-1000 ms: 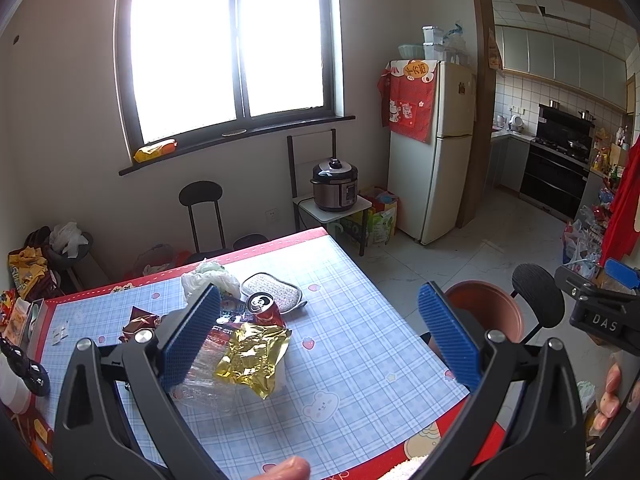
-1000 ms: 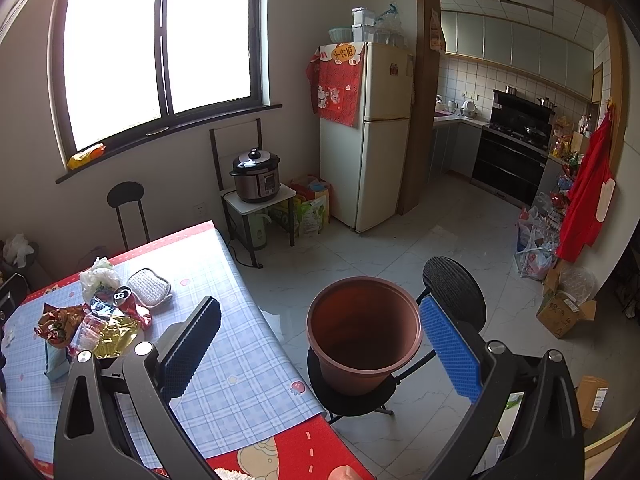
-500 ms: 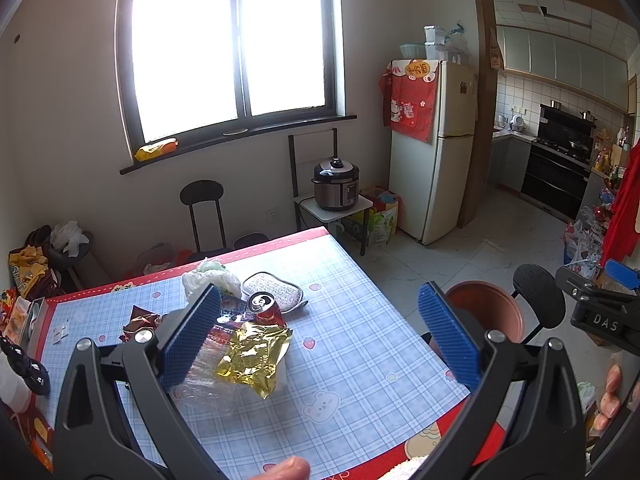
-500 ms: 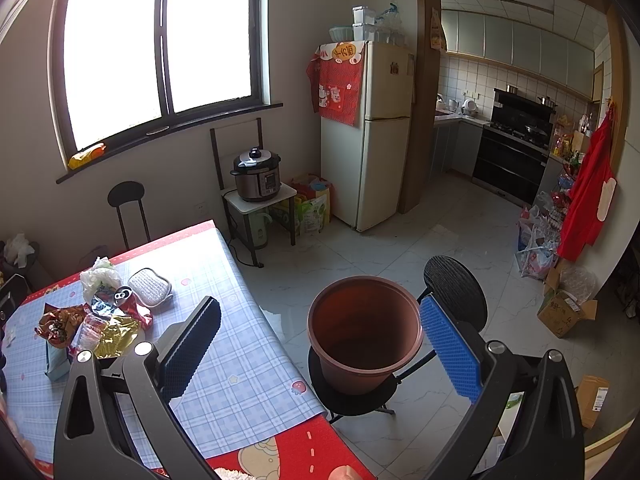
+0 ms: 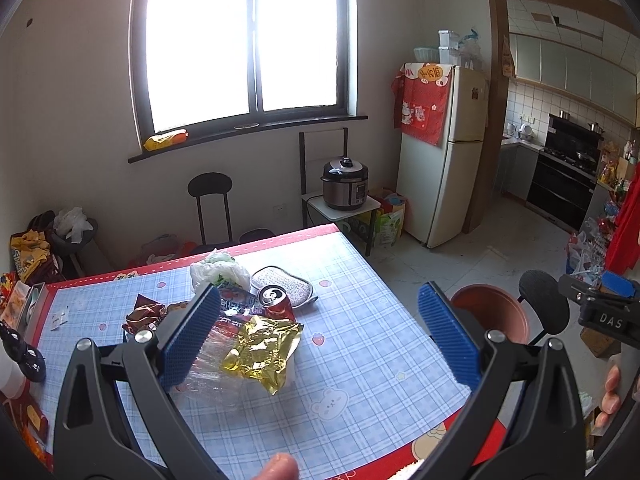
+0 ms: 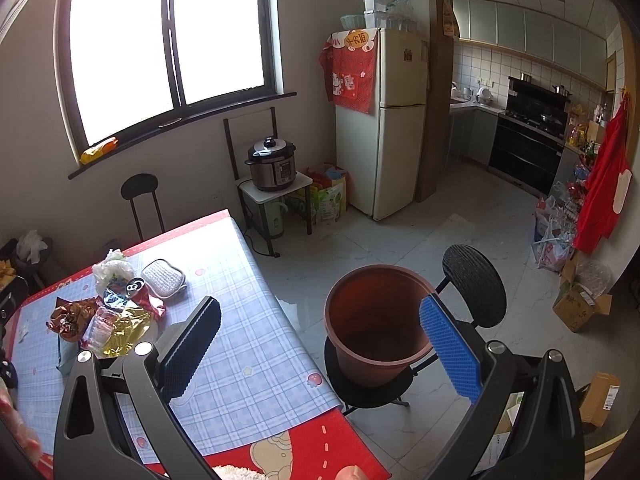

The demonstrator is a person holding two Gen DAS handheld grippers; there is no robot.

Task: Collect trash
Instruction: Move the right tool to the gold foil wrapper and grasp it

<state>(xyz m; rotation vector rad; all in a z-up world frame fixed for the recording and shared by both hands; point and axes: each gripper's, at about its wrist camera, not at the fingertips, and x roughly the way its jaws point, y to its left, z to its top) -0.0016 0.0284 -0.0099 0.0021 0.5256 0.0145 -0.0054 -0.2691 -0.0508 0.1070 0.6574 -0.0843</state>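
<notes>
A pile of trash lies on the checked tablecloth (image 5: 360,344): a gold foil wrapper (image 5: 262,348), a crushed clear plastic bottle (image 5: 216,372), a red can (image 5: 276,300), a brown wrapper (image 5: 144,314) and a white plastic bag (image 5: 218,272). My left gripper (image 5: 318,332) is open and empty, above and in front of the pile. My right gripper (image 6: 320,344) is open and empty, hovering between the table edge and a brown bucket (image 6: 376,320) that stands on a black chair (image 6: 472,284). The pile also shows in the right wrist view (image 6: 116,320). The bucket shows in the left wrist view (image 5: 496,316).
A grey scrub pad (image 5: 286,280) lies beside the can. A black stool (image 5: 210,186), a rice cooker (image 5: 346,184) on a small stand and a fridge (image 5: 444,152) stand beyond the table. Boxes (image 6: 580,308) and bags lie on the floor at right.
</notes>
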